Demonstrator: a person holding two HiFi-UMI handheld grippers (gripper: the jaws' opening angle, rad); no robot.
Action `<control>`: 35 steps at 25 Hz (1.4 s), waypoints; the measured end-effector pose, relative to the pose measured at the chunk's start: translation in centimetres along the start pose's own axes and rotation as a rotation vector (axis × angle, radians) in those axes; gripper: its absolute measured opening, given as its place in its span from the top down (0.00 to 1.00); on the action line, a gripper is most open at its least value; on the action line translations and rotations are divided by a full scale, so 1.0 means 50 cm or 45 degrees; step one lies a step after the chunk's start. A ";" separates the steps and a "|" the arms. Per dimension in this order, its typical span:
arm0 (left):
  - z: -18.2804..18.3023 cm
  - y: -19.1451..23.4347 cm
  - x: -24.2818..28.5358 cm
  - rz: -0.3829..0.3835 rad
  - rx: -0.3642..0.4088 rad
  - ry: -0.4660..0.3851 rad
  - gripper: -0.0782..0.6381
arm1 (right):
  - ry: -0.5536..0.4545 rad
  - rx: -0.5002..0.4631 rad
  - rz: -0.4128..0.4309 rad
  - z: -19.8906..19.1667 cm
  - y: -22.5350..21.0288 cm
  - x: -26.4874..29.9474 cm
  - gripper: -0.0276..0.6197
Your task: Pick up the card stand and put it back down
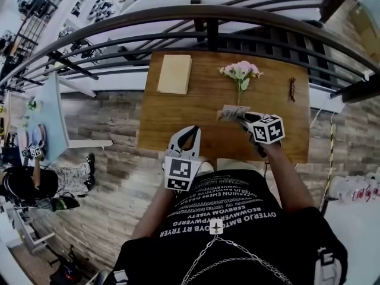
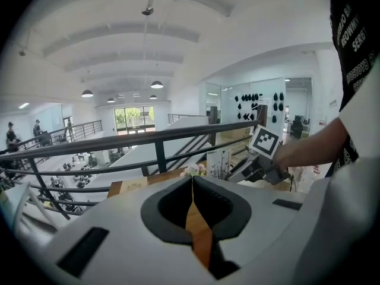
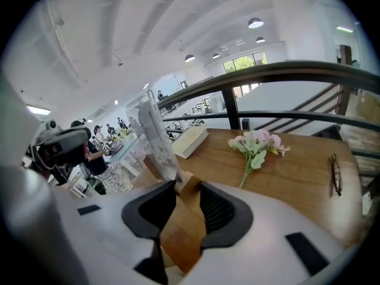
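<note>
A dark curved railing (image 1: 178, 16) runs along the far side of the wooden desk (image 1: 178, 123) in front of you. The floor below it shows between the bars.

Your left hand-held gripper (image 1: 193, 129) hovers at the near edge of the desk, left of center. In the left gripper view its jaws (image 2: 192, 180) are pressed together at the tips with nothing between them; only the wood of the desk shows through the slit behind them.

Your right hand-held gripper (image 1: 242, 119) reaches over the middle of the desk, well to the right of the left one. In the right gripper view it (image 3: 181, 186) is clamped on the card stand (image 3: 155, 135), with the foot of the stand between the pads and the clear sheet rising from the jaws and leaning to the left.

A beige book (image 1: 174, 73) lies flat at the far left corner of the desk, near the railing.

A small bunch of pink and white flowers (image 1: 240, 71) lies at the far middle, with its stem pointing toward you.

The card stand (image 1: 233, 112) sits just on your side of that stem, over the center of the desk. You cannot tell from these views whether its foot touches the wood.

A pair of glasses (image 1: 292, 88) lies folded near the far right edge, well apart from everything else.
</note>
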State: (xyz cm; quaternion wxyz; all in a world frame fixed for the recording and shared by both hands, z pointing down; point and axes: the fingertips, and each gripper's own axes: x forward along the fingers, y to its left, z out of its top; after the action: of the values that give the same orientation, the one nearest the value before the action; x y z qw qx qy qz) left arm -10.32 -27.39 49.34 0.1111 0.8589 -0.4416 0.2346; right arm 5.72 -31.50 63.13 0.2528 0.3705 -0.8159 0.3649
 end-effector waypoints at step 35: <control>0.018 -0.003 -0.024 -0.089 0.044 -0.074 0.85 | -0.179 -0.091 -0.084 0.135 0.074 -0.137 0.75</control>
State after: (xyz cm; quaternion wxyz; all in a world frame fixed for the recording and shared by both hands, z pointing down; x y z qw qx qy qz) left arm -10.51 -26.82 47.99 0.0917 0.8819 -0.4103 0.2131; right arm 5.93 -32.23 52.86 0.2199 0.4128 -0.8313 0.3002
